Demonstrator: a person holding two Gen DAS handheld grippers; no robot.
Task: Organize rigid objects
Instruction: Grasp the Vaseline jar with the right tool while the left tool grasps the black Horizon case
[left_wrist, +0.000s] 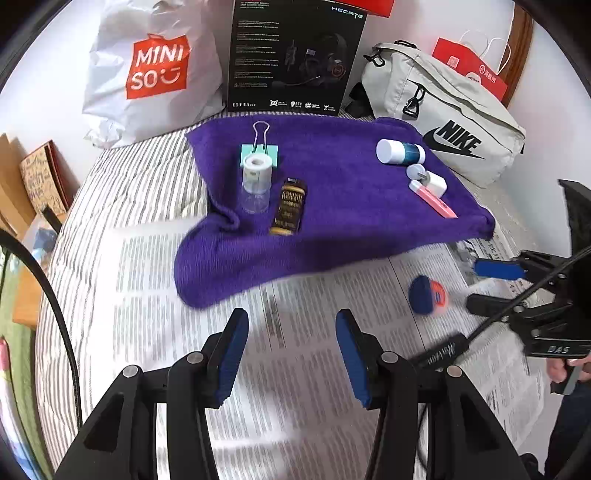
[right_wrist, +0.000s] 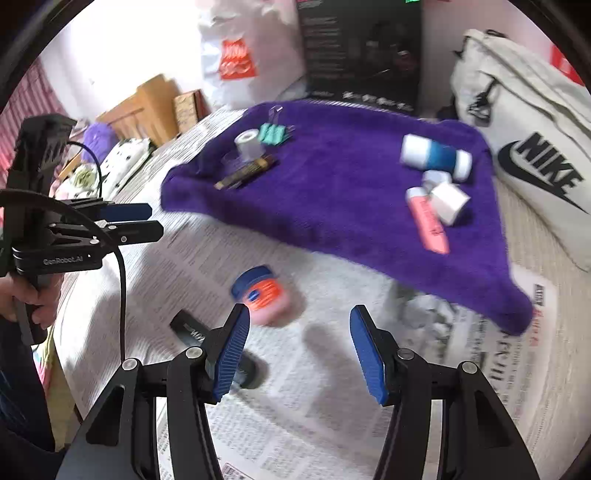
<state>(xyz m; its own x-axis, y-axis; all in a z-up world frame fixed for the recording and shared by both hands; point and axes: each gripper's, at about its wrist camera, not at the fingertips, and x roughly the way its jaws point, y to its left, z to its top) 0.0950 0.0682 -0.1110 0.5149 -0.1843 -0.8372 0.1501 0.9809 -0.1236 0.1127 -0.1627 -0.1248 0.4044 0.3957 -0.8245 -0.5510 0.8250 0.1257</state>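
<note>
Small round jar with blue lid and orange label (right_wrist: 260, 293) lies tipped on the newspaper (left_wrist: 314, 369), just off the near edge of the purple towel (left_wrist: 332, 206); a black tube (right_wrist: 192, 332) lies beside it. I judge the jar light, stiff and smooth, likely to roll; best pinched across lid and base. Left gripper (left_wrist: 291, 354): jaws spread, nothing between. Right gripper (right_wrist: 299, 350): spread too, empty, jar just ahead of its left pad. On the towel: clear bottle, mint binder clip, pink tube. Readable: MINISO on the white bag (left_wrist: 147, 74), NIKE on the grey pouch (left_wrist: 443, 122), HECATE and EDIFIER on the black box (left_wrist: 295, 55).
</note>
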